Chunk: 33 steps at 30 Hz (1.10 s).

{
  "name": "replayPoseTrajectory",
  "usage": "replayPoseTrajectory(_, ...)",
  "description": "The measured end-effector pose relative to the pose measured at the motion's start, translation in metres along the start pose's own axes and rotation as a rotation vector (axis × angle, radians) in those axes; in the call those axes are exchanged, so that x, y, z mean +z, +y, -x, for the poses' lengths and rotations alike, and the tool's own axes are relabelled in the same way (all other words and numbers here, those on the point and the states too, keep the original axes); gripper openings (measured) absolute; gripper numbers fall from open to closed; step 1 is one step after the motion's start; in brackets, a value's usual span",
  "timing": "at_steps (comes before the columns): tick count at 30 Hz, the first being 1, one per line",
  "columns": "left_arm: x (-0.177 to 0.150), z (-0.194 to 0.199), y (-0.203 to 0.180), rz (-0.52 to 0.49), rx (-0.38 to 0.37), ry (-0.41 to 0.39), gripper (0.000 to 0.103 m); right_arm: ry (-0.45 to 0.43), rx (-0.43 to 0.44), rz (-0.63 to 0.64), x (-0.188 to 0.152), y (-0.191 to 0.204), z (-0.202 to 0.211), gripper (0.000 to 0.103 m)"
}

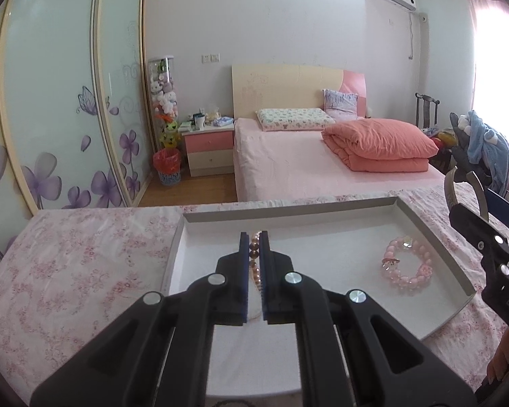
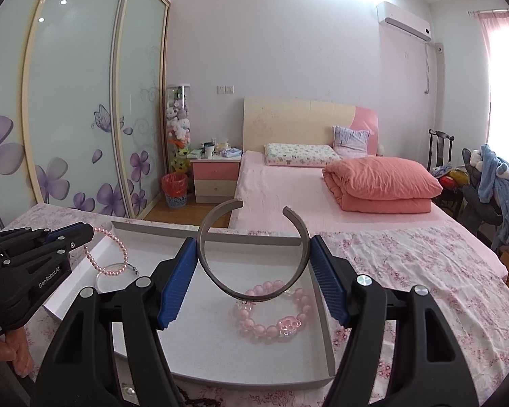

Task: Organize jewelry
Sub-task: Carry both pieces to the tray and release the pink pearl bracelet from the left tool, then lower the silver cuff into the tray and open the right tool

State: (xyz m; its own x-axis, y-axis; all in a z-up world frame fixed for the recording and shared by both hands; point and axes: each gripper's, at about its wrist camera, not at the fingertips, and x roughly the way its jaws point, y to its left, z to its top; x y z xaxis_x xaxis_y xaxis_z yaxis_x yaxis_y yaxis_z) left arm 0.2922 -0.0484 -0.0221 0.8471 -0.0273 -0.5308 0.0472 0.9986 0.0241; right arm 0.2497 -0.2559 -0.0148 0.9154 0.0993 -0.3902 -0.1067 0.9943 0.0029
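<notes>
Two grippers are working over a shallow white tray point(image 2: 322, 325) that is lying on a pink floral cloth point(image 2: 407, 271); the tray's near edge is being cut off by the gripper bodies in both views. Behind it, a pink bed point(image 1: 288, 166) with a folded coral quilt point(image 1: 380, 146) is filling the background.

Right gripper point(image 2: 254, 254) is holding its blue pads wide, pressing them against the two outer sides of a grey metal cuff bangle point(image 2: 217, 271), which is standing upright above the tray with its gap pointing up. From the left wrist camera only slivers of the bangle are showing past that gripper's body.

Left gripper point(image 1: 254, 237) is pinching its pads nearly together on a pink pearl bead strand point(image 1: 254, 254), most of which is hiding between the pads; from the right wrist camera the strand is hanging in a loop over the tray's left side.

Resting flat on the tray's right half is a pink beaded bracelet point(image 1: 407, 264) with clear charms, its far edge being partly covered by the bangle in the right wrist view.
</notes>
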Motion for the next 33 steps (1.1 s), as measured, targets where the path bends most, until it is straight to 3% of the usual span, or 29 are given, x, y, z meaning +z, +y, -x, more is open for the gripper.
replayPoseTrajectory(8,0.002,-0.009,0.02,0.063,0.009,0.009,0.014,0.083,0.011,0.017,-0.006,0.01,-0.023,0.068)
replayPoseTrajectory(19,0.01,0.005,0.041,0.097,0.071,-0.027,0.029,0.293,0.041,0.025,-0.011,0.027,-0.071,0.068)
replayPoseTrajectory(33,0.001,0.053,0.044,0.106,0.08,-0.057,0.038,0.19,0.03,-0.032,-0.003,-0.004,0.003,0.069)
